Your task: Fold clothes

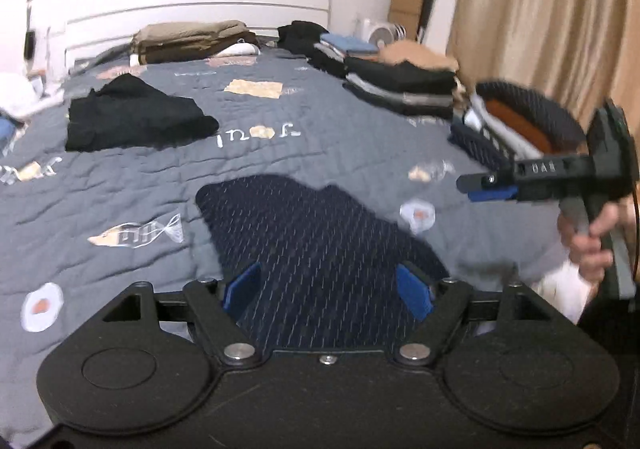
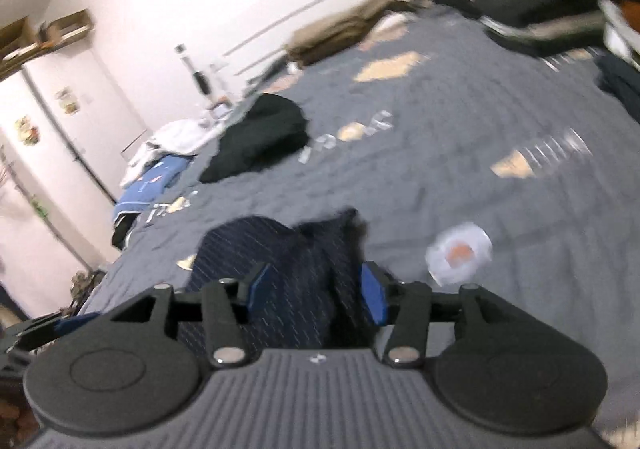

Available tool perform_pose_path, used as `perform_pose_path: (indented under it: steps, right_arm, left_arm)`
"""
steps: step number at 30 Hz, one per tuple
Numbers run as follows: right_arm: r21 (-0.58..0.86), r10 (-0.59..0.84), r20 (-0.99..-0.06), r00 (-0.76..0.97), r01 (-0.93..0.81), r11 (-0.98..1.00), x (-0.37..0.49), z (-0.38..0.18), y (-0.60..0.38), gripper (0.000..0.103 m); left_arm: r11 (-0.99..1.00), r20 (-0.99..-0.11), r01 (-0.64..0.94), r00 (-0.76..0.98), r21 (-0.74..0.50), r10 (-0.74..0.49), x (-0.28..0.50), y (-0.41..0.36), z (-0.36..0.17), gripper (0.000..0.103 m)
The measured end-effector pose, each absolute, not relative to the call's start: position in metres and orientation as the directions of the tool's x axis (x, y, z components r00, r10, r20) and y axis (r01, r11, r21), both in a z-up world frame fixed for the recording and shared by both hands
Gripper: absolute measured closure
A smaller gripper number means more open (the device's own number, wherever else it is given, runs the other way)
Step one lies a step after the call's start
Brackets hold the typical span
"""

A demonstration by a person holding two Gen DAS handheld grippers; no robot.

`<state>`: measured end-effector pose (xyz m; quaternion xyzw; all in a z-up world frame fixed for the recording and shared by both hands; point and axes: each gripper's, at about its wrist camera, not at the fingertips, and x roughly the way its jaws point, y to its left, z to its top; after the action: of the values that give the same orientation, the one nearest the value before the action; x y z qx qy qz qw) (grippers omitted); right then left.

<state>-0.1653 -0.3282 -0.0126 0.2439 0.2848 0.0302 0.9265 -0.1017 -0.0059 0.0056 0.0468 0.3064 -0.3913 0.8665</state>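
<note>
left hand-held gripper (image 1: 328,291) spread wide; right hand-held gripper (image 2: 316,293) parted too, tilted.

blurred: folded stacks (image 2: 552,15) | cut off: curtain (image 1: 560,9) | hidden: navy garment's (image 1: 320,233) near edge

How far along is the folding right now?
Done: folded stacks sit along the far right of the bed, and a black garment lies roughly folded on the left. In hand: the navy patterned garment lies between the open left gripper; the right gripper also straddles it, open. Left: finishing this piece, plus the loose clothes heaped off the bed's left edge.
</note>
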Motion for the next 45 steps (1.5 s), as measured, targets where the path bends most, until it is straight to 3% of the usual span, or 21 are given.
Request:
perform_pose_path:
  steps: [8,17,24,31,35,38,40,43,45]
  right_arm:
    - [0.400,0.268,-0.547,0.793,-0.034,0.916,-0.084,-0.011,-0.317,0.047]
    - [0.492,0.362,-0.540,0.760,-0.064,0.868,-0.040,-0.056,-0.324,0.045]
    - [0.448,0.395,-0.565,0.725,-0.132,0.884,-0.027,-0.071,-0.307,0.031]
    - [0.474,0.393,-0.599,0.698,-0.085,0.876,-0.014,-0.089,-0.307,0.014]
    - [0.503,0.421,-0.596,0.684,-0.090,0.859,-0.012,-0.097,-0.302,0.013]
    - [0.512,0.441,-0.556,0.705,-0.127,0.849,-0.018,-0.091,-0.299,0.027]
    - [0.532,0.474,-0.555,0.684,-0.146,0.834,-0.017,-0.087,-0.297,0.070]
    - [0.545,0.497,-0.548,0.673,-0.163,0.822,-0.018,-0.080,-0.294,0.085]
    - [0.549,0.499,-0.551,0.669,-0.159,0.821,-0.018,-0.080,-0.294,0.086]
  left_arm:
    - [0.691,-0.554,0.657,0.470,-0.301,-0.688,-0.030,-0.044,-0.011,0.029]
    - [0.671,-0.561,0.628,0.414,-0.394,-0.717,-0.001,-0.040,-0.050,0.029]
    - [0.679,-0.559,0.605,0.419,-0.416,-0.716,0.003,-0.029,-0.062,0.028]
    - [0.687,-0.556,0.603,0.434,-0.405,-0.709,0.004,-0.026,-0.065,0.028]
    - [0.691,-0.551,0.590,0.440,-0.417,-0.709,0.006,-0.024,-0.065,0.028]
    - [0.697,-0.545,0.583,0.453,-0.417,-0.705,0.006,-0.022,-0.063,0.027]
    - [0.700,-0.537,0.575,0.463,-0.424,-0.706,0.007,-0.019,-0.062,0.027]
    - [0.700,-0.525,0.564,0.472,-0.438,-0.708,0.009,-0.016,-0.061,0.027]
    - [0.702,-0.525,0.558,0.474,-0.442,-0.707,0.010,-0.015,-0.061,0.027]
